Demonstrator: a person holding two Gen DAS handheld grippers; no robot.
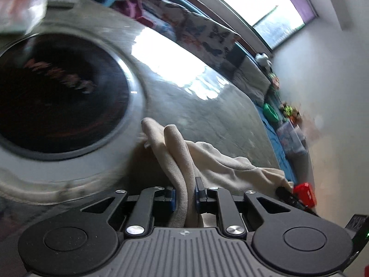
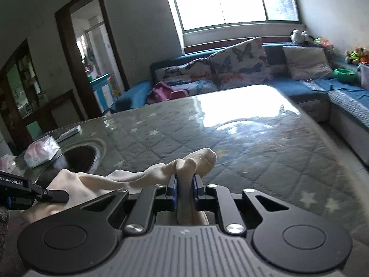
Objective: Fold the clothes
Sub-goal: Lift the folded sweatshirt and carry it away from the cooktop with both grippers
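A cream cloth garment lies stretched between both grippers over a grey quilted table cover. In the left wrist view my left gripper is shut on a bunched fold of the cream garment, which runs right toward my right gripper's black tip. In the right wrist view my right gripper is shut on another bunch of the cream garment, and the fabric trails left to my left gripper at the frame's edge.
A round dark inset with a metal rim sits in the table at the left. A tissue pack and a flat remote lie near it. A blue sofa with butterfly cushions runs behind and along the right side.
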